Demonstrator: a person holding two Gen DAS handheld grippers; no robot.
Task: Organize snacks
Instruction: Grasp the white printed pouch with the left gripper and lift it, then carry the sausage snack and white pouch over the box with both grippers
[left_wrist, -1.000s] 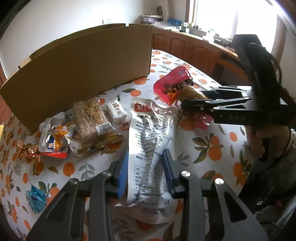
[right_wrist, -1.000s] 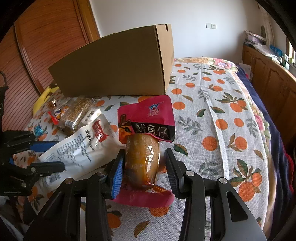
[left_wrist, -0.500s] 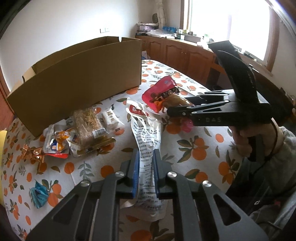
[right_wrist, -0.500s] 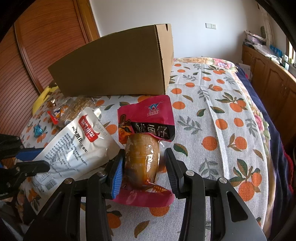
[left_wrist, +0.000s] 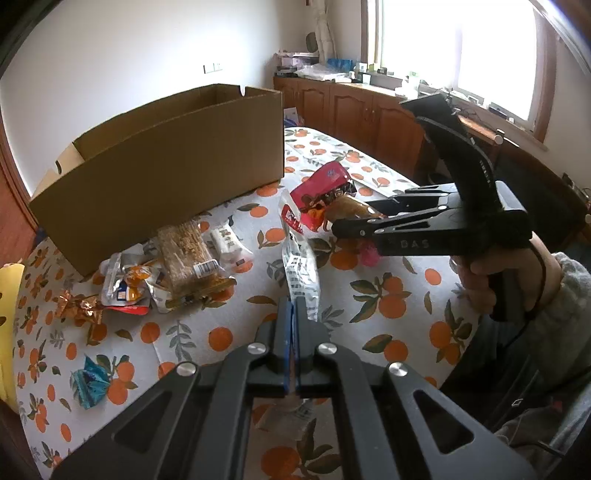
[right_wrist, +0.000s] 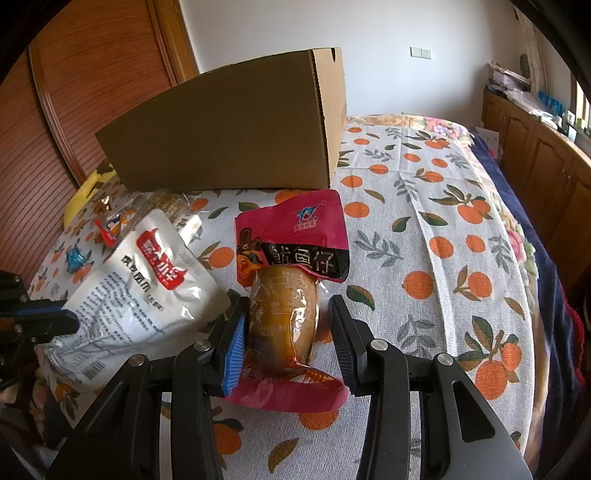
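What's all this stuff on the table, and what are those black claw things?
cardboard box: one, brown, open-topped, far side of table
white pouch: one, white with red label, pinched by left claw
pink pouch: one, pink, between right claw's fingers
snack pile: several packets, mixed colours, before box
blue wrapper: one, near edge
tablecloth: one, white with oranges
left gripper: black, shut on pouch
right gripper: black, partly open

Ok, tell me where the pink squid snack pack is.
In the right wrist view the pink squid snack pack lies on the tablecloth between the right gripper fingers, before the cardboard box, right of the white pouch.
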